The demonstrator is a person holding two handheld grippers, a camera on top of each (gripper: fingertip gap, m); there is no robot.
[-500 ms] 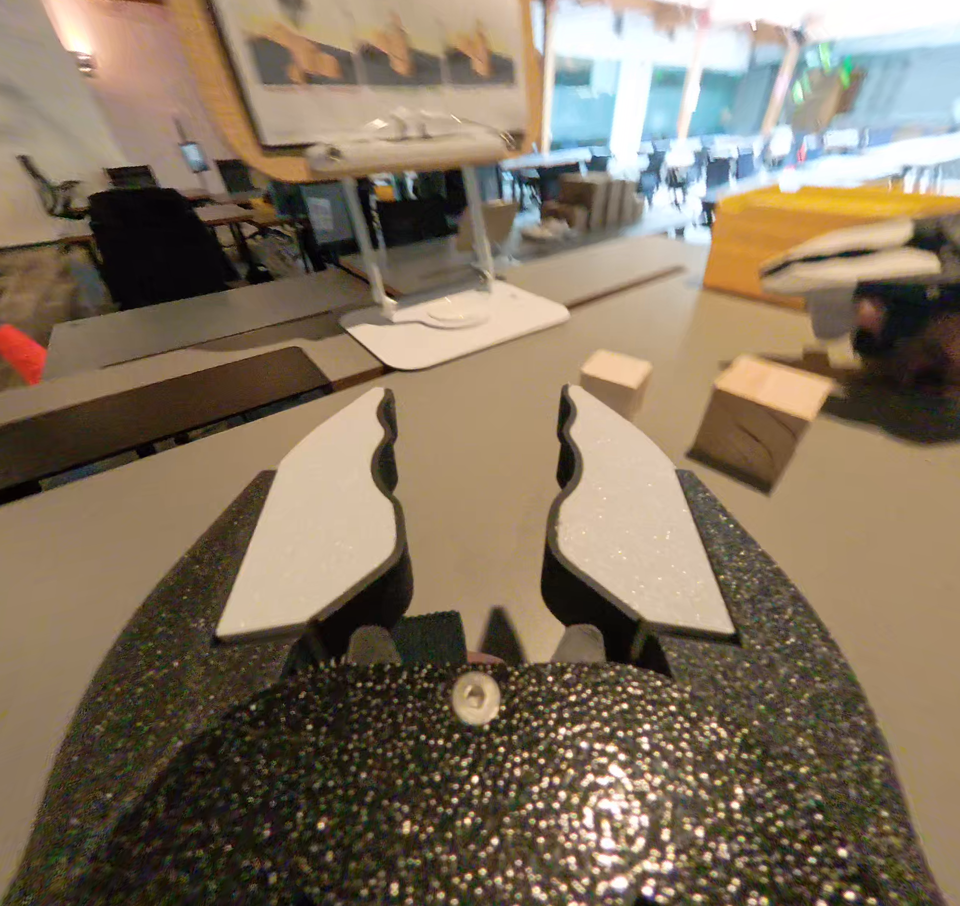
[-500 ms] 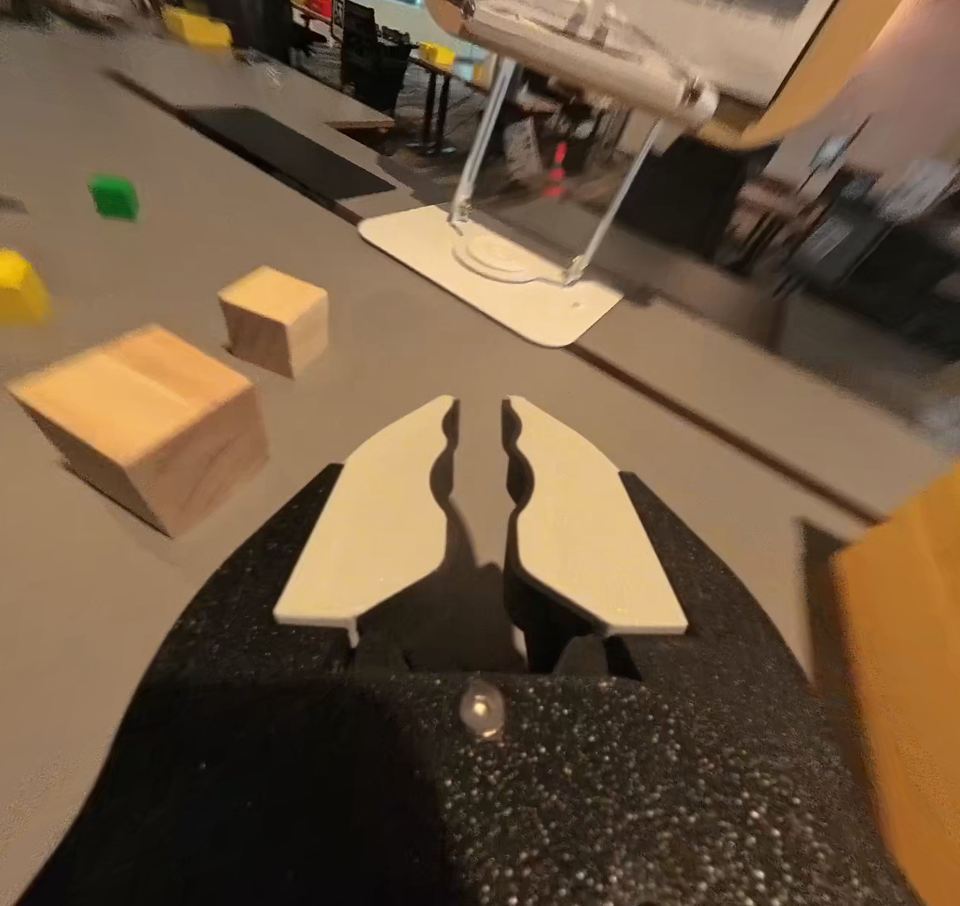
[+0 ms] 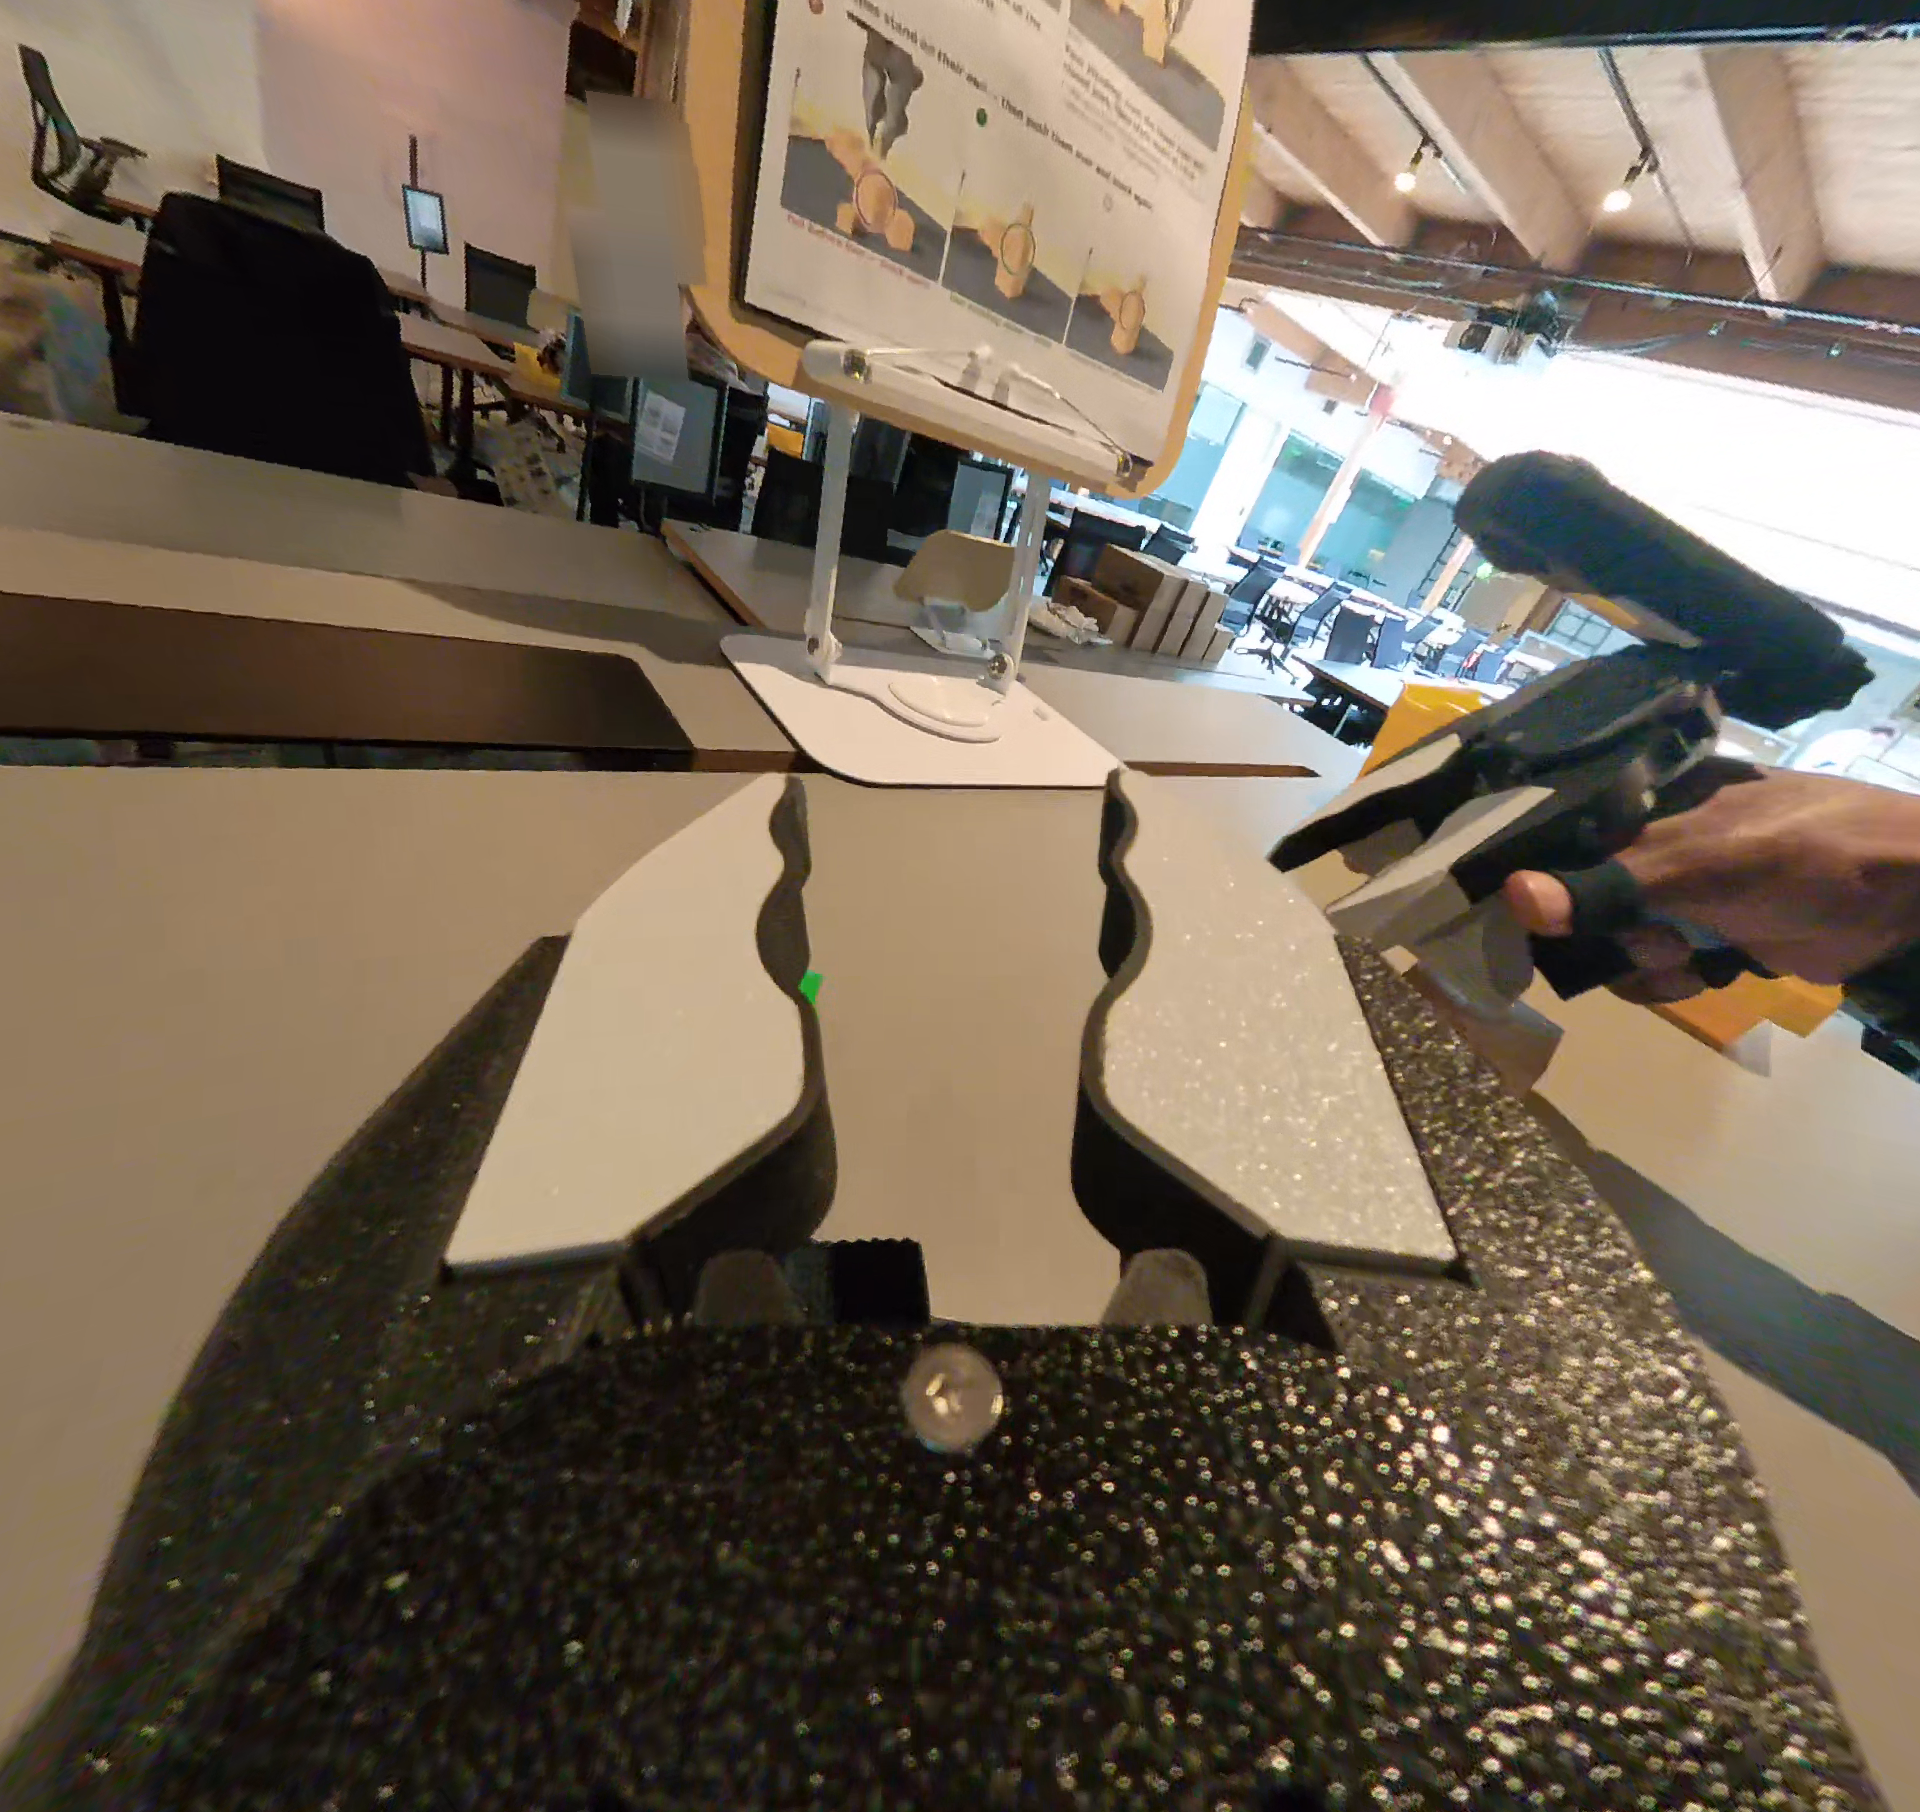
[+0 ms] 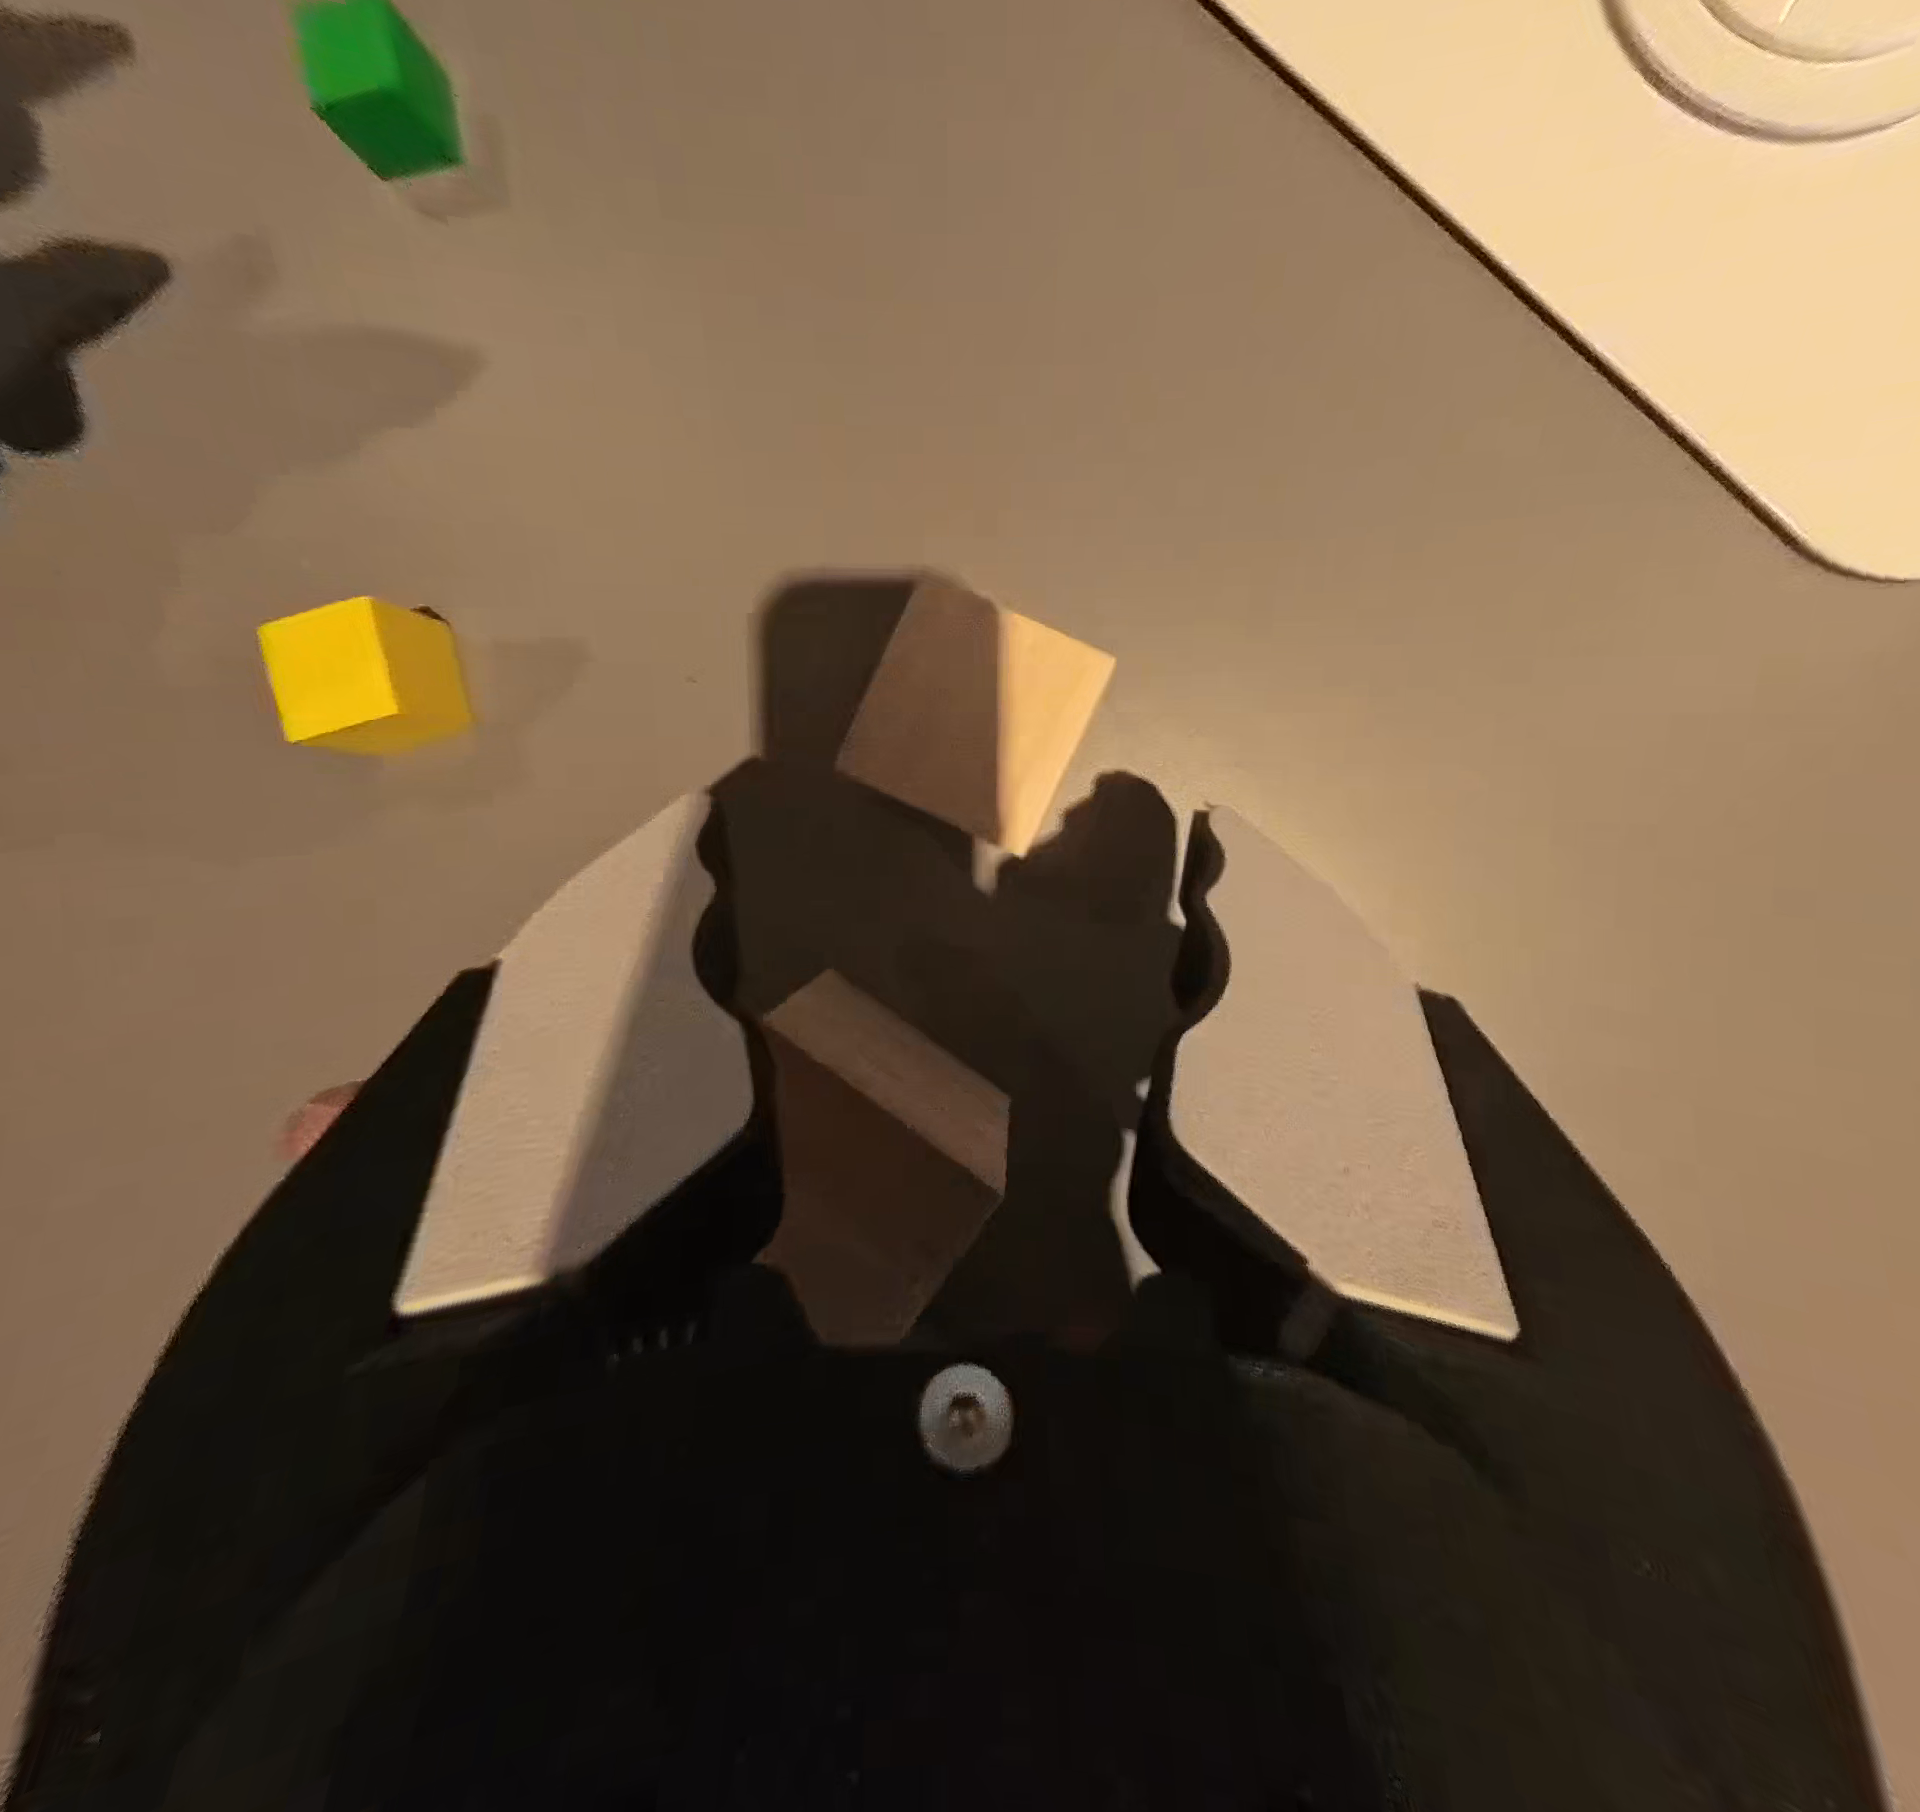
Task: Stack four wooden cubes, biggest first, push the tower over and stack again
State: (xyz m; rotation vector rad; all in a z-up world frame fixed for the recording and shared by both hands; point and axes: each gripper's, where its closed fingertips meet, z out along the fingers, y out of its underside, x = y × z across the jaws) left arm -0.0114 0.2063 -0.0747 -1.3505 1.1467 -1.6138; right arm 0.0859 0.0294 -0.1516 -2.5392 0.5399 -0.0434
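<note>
Wooden cubes appear mainly in the right wrist view. Left wrist view: the left gripper (image 3: pixel 951 806) is held level above the grey table (image 3: pixel 312 931), fingers spread, nothing between them; a sliver of the green cube (image 3: pixel 810 986) shows beside the left finger. To the right, a hand (image 3: pixel 1756 889) holds the right gripper (image 3: pixel 1340 879). Far centre stands an instruction board (image 3: pixel 987 152) on a white stand base (image 3: pixel 935 723). Right wrist view, looking down: the right gripper (image 4: pixel 951 812) has fingers spread, touching nothing. A large wooden cube (image 4: pixel 883 1149) lies between them below; a smaller wooden cube (image 4: pixel 977 713) sits just beyond the tips. A yellow cube (image 4: pixel 358 671) lies left; the green cube (image 4: pixel 374 79) far left.
</note>
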